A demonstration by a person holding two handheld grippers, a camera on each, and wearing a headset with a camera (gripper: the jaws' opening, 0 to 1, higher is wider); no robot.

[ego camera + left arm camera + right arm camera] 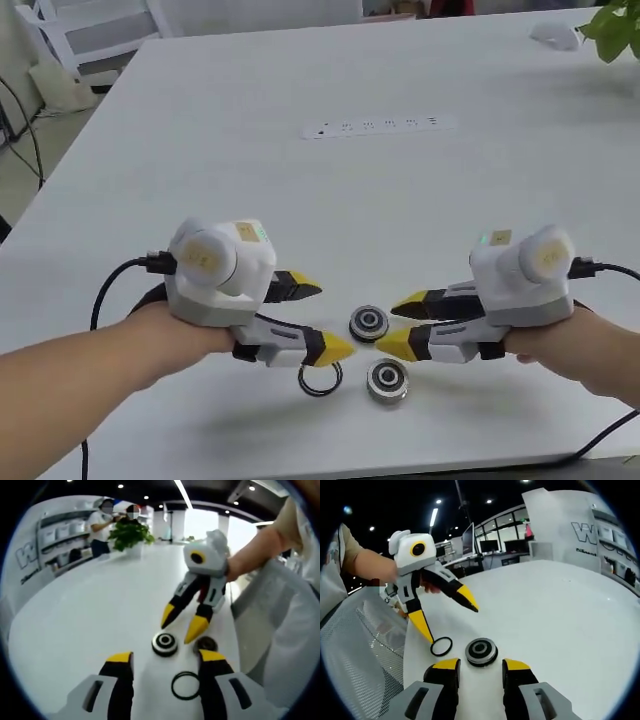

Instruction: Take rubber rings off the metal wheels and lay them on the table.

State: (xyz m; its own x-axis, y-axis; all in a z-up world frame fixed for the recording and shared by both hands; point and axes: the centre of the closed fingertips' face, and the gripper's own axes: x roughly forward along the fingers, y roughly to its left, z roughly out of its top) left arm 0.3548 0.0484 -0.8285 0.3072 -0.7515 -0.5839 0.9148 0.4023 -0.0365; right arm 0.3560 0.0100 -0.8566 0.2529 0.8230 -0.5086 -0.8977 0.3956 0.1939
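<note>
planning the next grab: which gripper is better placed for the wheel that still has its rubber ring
Right, probably. The ringed wheel sits just ahead of the open right gripper, centred between its jaws; the left gripper straddles the loose ring instead.

Rubber ring [320, 392] top arc hidden under left gripper [334, 319] lower jaw. Darker wheel [205, 643] blurred, part-covered by jaw tip. Plant [617, 28] cut by edge.
</note>
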